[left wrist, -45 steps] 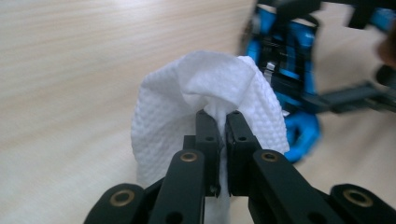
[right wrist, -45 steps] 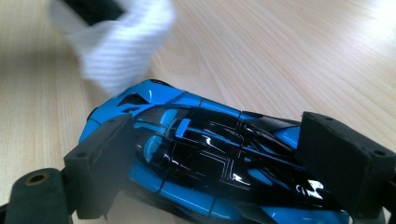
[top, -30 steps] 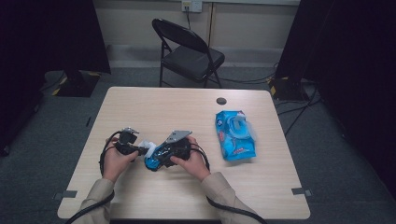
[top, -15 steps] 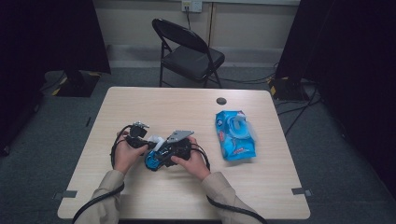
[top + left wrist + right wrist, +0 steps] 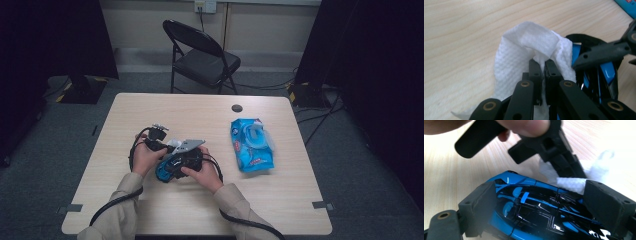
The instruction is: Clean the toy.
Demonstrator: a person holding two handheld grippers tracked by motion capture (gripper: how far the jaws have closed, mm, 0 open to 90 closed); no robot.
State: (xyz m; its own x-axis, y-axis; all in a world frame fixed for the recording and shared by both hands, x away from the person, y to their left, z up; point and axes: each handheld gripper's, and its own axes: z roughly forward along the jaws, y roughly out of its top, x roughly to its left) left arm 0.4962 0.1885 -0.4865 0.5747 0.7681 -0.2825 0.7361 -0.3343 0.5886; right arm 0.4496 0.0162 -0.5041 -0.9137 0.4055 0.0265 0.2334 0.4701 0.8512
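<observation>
My left gripper (image 5: 543,72) has its fingers pinched tight on a white wipe (image 5: 524,47); the cloth bunches over the tips and drapes toward the bench (image 5: 461,30). In the right gripper view the wipe presses against one end of the blue toy car (image 5: 529,207). My right gripper (image 5: 541,205) has its fingers spread wide, one pad on each flank of the car, clamping it. From the high view, both hands meet near the bench's middle, left of centre, car (image 5: 167,170) held just above the surface. A blue wipes pack (image 5: 251,145) lies to the right, well apart.
</observation>
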